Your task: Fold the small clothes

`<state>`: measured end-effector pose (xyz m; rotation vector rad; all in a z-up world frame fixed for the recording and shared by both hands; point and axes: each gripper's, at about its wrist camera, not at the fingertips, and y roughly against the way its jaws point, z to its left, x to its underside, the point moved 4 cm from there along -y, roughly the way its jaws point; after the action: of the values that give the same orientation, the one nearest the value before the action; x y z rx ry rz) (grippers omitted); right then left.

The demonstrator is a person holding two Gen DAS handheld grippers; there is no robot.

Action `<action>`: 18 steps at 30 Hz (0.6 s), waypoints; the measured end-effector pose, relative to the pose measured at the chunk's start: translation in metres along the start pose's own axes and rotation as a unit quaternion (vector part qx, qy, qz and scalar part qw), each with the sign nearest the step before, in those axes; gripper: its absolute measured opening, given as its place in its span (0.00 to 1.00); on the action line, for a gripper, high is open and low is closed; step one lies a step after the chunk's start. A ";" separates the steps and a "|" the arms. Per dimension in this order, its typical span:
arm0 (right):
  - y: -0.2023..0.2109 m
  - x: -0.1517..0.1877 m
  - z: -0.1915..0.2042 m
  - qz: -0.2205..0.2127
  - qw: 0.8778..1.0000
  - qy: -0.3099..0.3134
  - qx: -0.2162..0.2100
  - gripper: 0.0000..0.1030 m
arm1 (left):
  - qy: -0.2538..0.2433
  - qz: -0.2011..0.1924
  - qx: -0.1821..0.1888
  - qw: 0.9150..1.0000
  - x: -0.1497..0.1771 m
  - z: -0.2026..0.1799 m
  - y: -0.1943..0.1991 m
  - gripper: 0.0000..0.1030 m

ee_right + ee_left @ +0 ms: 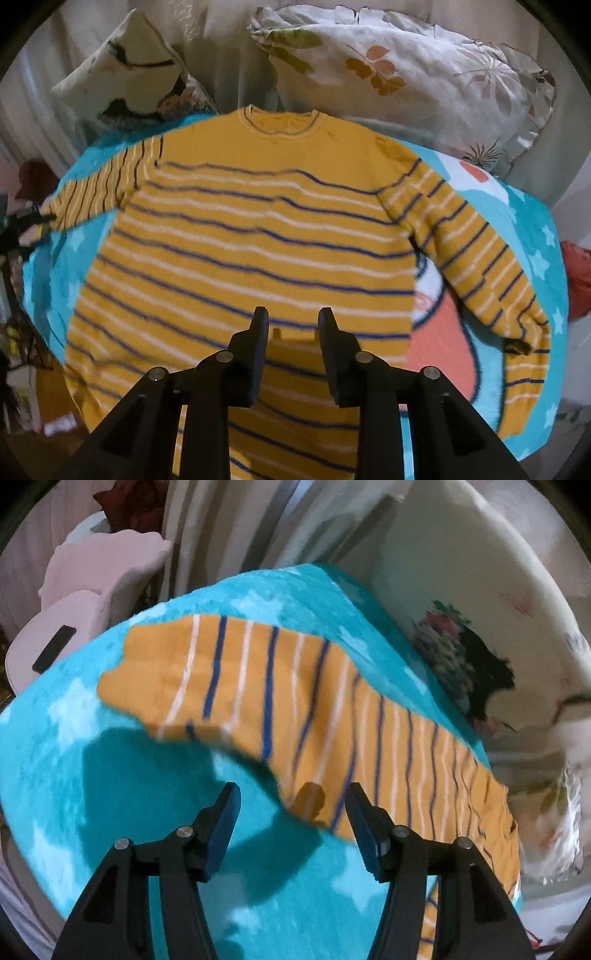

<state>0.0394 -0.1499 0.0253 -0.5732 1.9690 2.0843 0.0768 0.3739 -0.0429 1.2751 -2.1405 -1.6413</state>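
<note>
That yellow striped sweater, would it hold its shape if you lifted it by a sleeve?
Probably not. The sweater is soft knit with wavy stripes, so it should droop. Its sleeve already sags in folds. On the fuzzy blanket it would likely drag, not slide.

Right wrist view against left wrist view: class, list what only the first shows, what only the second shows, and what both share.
Only the right wrist view shows the sweater's neckline, its whole striped body, and the leaf-print pillow.
Only the left wrist view shows the pink chair and one sleeve close up.
Both show the yellow striped sweater on the turquoise blanket, with an open gripper in front: left gripper, right gripper.
</note>
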 end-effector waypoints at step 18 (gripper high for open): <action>-0.006 -0.097 0.187 -0.026 0.974 0.165 0.151 0.53 | -0.015 -0.009 -0.013 1.000 -0.053 0.014 -0.032 0.64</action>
<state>0.1050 0.0466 0.0664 -0.9417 2.3621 1.6945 0.1184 0.4194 -0.0566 1.2725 -2.1235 -1.7007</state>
